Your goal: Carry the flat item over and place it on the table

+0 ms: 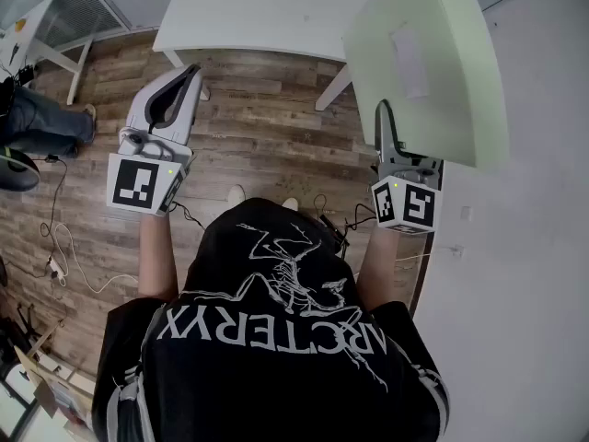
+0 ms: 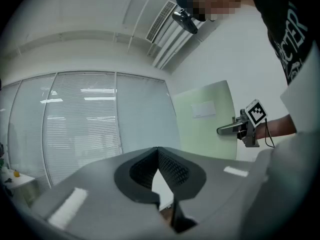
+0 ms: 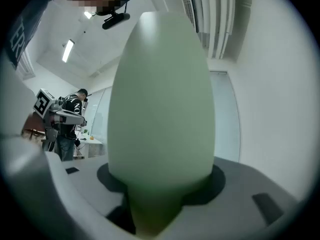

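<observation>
A pale green flat board (image 1: 433,53) with a white label stands on edge in the air at the right, held up off the wooden floor. My right gripper (image 1: 382,110) is shut on its lower edge. The board (image 3: 160,94) fills the right gripper view between the jaws. From the left gripper view the board (image 2: 207,121) and my right gripper (image 2: 223,130) show at the right. My left gripper (image 1: 194,70) hangs at the left over the floor, shut and with nothing in it; its pads (image 2: 165,171) meet at the tips. A white table (image 1: 258,12) stands ahead.
A white wall (image 1: 525,274) runs close along the right. A person in jeans (image 1: 37,122) stands at the far left beside another white table (image 1: 23,30). Cables (image 1: 60,238) lie on the wooden floor (image 1: 267,127).
</observation>
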A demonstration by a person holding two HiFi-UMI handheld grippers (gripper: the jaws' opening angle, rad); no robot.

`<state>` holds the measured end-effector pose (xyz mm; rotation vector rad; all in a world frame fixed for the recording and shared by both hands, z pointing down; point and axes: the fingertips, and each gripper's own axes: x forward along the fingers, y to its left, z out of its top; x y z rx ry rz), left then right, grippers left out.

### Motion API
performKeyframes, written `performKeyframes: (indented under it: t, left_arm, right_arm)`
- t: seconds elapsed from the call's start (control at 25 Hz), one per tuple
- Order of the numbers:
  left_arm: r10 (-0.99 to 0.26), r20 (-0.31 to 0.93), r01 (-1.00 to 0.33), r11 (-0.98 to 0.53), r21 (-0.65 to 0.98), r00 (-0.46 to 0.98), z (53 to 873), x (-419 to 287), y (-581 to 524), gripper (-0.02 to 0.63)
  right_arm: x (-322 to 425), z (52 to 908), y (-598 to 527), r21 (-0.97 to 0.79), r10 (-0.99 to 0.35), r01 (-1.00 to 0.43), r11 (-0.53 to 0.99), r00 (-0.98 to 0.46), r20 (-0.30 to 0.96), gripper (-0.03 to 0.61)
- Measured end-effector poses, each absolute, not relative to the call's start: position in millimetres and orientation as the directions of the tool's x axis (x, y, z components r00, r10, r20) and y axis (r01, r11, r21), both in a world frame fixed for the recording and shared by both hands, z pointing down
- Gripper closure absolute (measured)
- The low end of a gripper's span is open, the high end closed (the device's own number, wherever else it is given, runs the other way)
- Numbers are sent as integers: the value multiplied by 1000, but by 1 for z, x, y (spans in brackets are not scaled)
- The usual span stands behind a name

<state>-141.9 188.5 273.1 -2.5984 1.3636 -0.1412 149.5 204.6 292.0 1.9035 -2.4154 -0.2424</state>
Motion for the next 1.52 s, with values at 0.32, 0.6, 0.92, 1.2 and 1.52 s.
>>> performKeyframes:
  t: [0.32, 0.6, 0.92, 1.2, 1.52]
  left_arm:
    - [-819, -32, -803, -554, -220, 573, 271, -144, 188, 606]
    - [-830, 2, -810, -546, -212, 558, 277, -146, 190, 607]
    - [-831, 16, -810, -547, -214, 557, 280, -144, 189, 607]
    - [-831, 12, -811, -545, -214, 556, 281, -138, 185, 607]
    - [-847, 2, -829, -521, -203, 532, 281, -122, 169, 607]
  right_arm:
    - [142, 289, 204, 143, -963, -957, 253, -264, -61, 314]
    - [141, 289, 203, 159, -961, -952, 263, -272, -43, 314]
    - [142, 291, 200, 157, -962, -952, 263, -272, -36, 314]
    - [151, 293, 196, 136, -963, -956, 260, -267, -39, 314]
    - [174, 298, 184, 127, -969, -962, 241, -246, -22, 314]
